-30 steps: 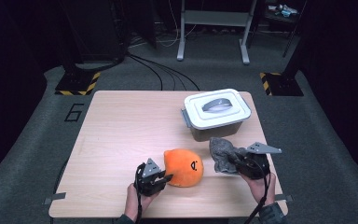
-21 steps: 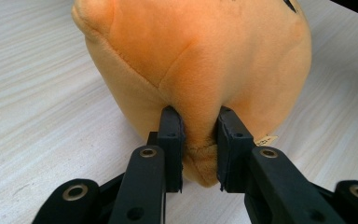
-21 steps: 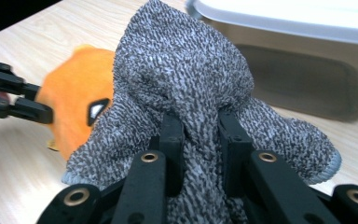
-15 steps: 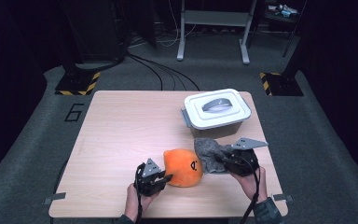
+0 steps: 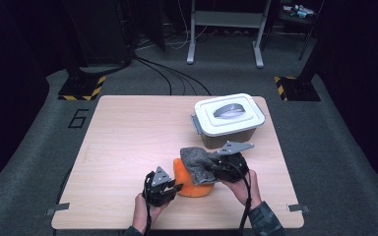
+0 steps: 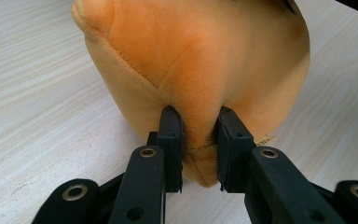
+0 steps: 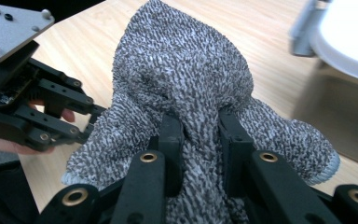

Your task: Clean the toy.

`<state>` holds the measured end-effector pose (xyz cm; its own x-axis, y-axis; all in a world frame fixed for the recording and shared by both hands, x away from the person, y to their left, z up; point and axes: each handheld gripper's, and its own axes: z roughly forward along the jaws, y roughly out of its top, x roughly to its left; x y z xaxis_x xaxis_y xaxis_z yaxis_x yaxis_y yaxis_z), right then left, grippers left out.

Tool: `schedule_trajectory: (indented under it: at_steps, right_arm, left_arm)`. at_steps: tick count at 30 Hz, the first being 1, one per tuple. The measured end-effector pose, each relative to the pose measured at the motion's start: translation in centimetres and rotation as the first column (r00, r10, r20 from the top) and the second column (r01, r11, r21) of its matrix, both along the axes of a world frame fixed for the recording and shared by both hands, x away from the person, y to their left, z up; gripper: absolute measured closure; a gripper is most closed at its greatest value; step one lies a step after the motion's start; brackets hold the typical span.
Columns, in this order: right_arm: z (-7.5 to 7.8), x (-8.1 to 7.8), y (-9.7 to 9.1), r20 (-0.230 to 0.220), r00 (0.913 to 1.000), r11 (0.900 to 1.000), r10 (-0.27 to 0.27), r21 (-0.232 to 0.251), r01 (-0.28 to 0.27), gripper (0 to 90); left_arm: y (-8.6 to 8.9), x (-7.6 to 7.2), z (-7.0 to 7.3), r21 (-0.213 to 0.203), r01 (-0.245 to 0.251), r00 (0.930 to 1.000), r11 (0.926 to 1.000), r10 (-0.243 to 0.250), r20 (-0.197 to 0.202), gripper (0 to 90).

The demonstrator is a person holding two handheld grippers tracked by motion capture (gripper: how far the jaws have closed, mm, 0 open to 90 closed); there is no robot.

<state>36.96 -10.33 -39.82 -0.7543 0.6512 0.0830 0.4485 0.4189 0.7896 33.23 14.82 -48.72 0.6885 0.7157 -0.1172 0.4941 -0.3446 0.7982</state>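
Observation:
An orange plush toy (image 5: 192, 184) rests on the wooden table (image 5: 128, 137) near its front edge. My left gripper (image 5: 173, 187) is shut on the toy's left side; in the left gripper view its jaws pinch a fold of the orange plush toy (image 6: 191, 70). My right gripper (image 5: 215, 170) is shut on a grey woolly cloth (image 5: 197, 158), held over the top right of the toy. In the right gripper view the grey cloth (image 7: 186, 79) bunches between the jaws, and the left gripper (image 7: 93, 112) lies at the left.
A grey tub with a white lid (image 5: 229, 118) stands at the back right of the table, just beyond my right gripper. Black cables and floor stands lie on the dark carpet past the table's far edge.
My right gripper has carried the grey cloth leftward from the table's right side until it hangs over the orange toy. The left gripper and the toy have stayed where they were.

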Motion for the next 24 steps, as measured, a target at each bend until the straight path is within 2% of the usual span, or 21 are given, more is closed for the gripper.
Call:
schedule_trajectory:
  at_steps: [3, 6, 7, 8, 9, 11, 12, 13, 15, 17, 19, 21, 24]
  right_arm:
    - [-0.7, 0.4, 1.4, -0.016, 0.9995, 0.9988, 0.029, -0.038, -0.030, 74.0]
    - [-1.9, 0.6, 2.2, -0.036, 0.9990, 0.9951, 0.026, -0.095, -0.030, 74.1]
    - [-2.2, 0.7, 2.2, -0.037, 0.9989, 0.9953, 0.030, -0.091, -0.033, 74.1]
    - [-2.4, 0.6, 2.1, -0.051, 0.9984, 0.9959, 0.023, -0.086, -0.028, 74.2]
    - [-2.5, 0.6, 2.0, -0.054, 0.9984, 0.9958, 0.017, -0.090, -0.022, 74.2]
    - [-2.8, 0.7, 2.0, -0.046, 0.9987, 0.9952, 0.020, -0.095, -0.024, 74.3]
    - [-2.9, 0.6, 2.0, -0.049, 0.9987, 0.9946, 0.012, -0.103, -0.017, 74.3]
    - [-3.0, 0.7, 2.0, -0.056, 0.9984, 0.9950, 0.006, -0.099, -0.012, 74.3]
    - [-3.2, 0.8, 1.9, -0.045, 0.9989, 0.9944, 0.016, -0.104, -0.020, 74.3]
    - [-3.0, 0.8, 1.8, -0.045, 0.9989, 0.9961, 0.007, -0.087, -0.011, 74.3]
    - [-2.5, 0.7, 2.0, -0.029, 0.9996, 0.9976, -0.005, -0.069, 0.003, 74.2]
    - [-2.0, 0.5, 2.5, -0.012, 0.9999, 0.9990, 0.010, -0.044, -0.011, 74.2]
    - [-1.9, 0.6, 4.0, 0.003, 0.9996, 0.9963, 0.028, -0.081, -0.028, 74.1]
  left_arm:
    - [0.0, 0.0, 0.0, -0.002, 0.001, 1.0000, 1.0000, -0.001, -0.003, 74.3]
    - [0.1, 0.0, -0.1, -0.003, 0.003, 0.9999, 1.0000, -0.003, -0.012, 73.7]
    - [0.1, 0.0, -0.1, -0.009, 0.003, 0.9999, 1.0000, -0.003, -0.017, 72.1]
    - [0.1, 0.1, -0.1, -0.010, -0.003, 0.9999, 0.9999, 0.002, -0.016, 68.3]
    - [0.2, 0.1, -0.1, -0.008, -0.006, 0.9999, 0.9999, 0.006, -0.014, 60.3]
    - [0.2, 0.3, -0.1, -0.014, -0.015, 0.9997, 0.9998, 0.014, -0.017, 51.2]
    - [0.0, 0.3, -0.2, -0.021, -0.019, 0.9996, 0.9996, 0.019, -0.022, 51.5]
    - [0.0, 0.4, -0.1, -0.006, -0.012, 0.9997, 0.9999, 0.012, -0.022, 54.8]
    - [-0.2, 0.4, -0.1, -0.001, -0.004, 0.9998, 1.0000, 0.004, -0.021, 63.4]
    - [-0.2, 0.4, 0.1, 0.001, -0.001, 0.9998, 1.0000, 0.001, -0.018, 68.8]
    - [-0.3, 0.4, 0.2, -0.004, -0.002, 0.9998, 1.0000, 0.002, -0.019, 70.7]
    - [-0.5, 0.2, 0.2, -0.002, 0.005, 0.9999, 1.0000, -0.006, -0.014, 71.5]
    - [-0.6, 0.2, 0.2, 0.007, -0.001, 0.9999, 1.0000, 0.001, -0.013, 72.5]
